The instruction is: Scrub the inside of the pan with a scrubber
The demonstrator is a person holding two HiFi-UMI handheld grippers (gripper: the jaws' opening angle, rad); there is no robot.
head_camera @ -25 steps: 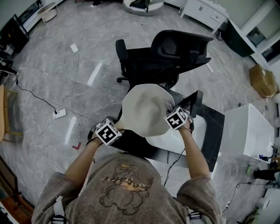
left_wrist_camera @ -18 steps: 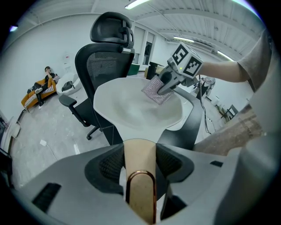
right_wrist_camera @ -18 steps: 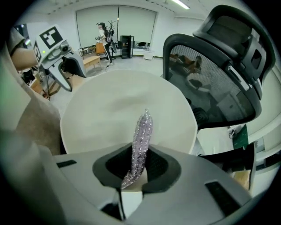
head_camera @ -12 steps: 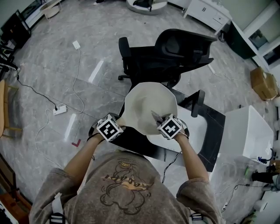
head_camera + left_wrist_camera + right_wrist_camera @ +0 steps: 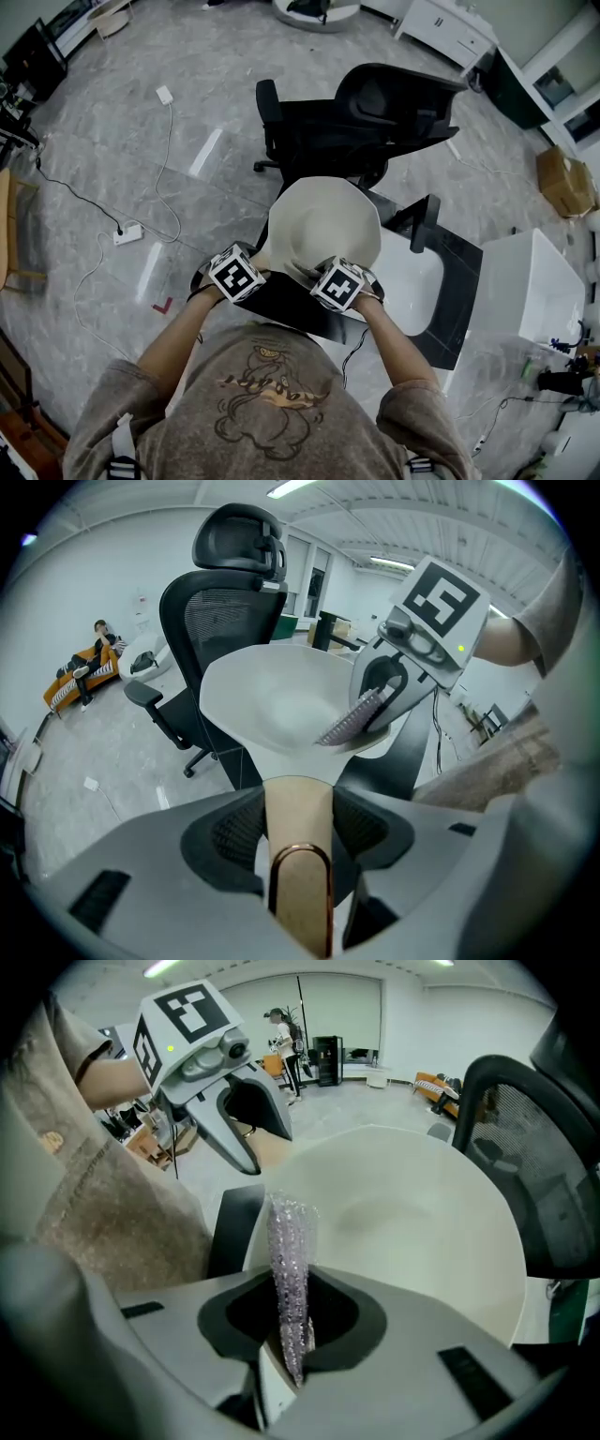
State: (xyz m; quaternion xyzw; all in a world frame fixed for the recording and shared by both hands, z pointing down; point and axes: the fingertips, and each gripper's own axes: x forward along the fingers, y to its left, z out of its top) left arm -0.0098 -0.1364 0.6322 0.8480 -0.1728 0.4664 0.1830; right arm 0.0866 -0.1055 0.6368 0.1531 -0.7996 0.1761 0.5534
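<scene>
**Pan held tilted, scrubber at its near rim**

From the head view, the cream pan (image 5: 323,220) is tipped up above the black desk (image 5: 461,281), its inside facing the person, with a black office chair (image 5: 356,122) behind it. The two marker cubes sit close together at the pan's near edge. This view does not show what either tool has hold of.

The left gripper view settles that for the left hand-held gripper (image 5: 298,829). Its jaws stand partly apart and press on both sides of the pan's tan handle (image 5: 298,803), which ends in a copper-coloured loop. Beyond the handle the pan's bowl opens out. The right hand-held gripper (image 5: 389,691) reaches in from the right with the scrubber (image 5: 352,719) lying against the inside wall near the rim.

The right gripper view shows the scrubber (image 5: 289,1260) edge-on, a thin, glittery, mesh-like pad pinched between nearly closed jaws and sticking out toward the pan's pale inside (image 5: 412,1204). The left hand-held gripper (image 5: 239,1119) shows at upper left, by the rim.
</scene>
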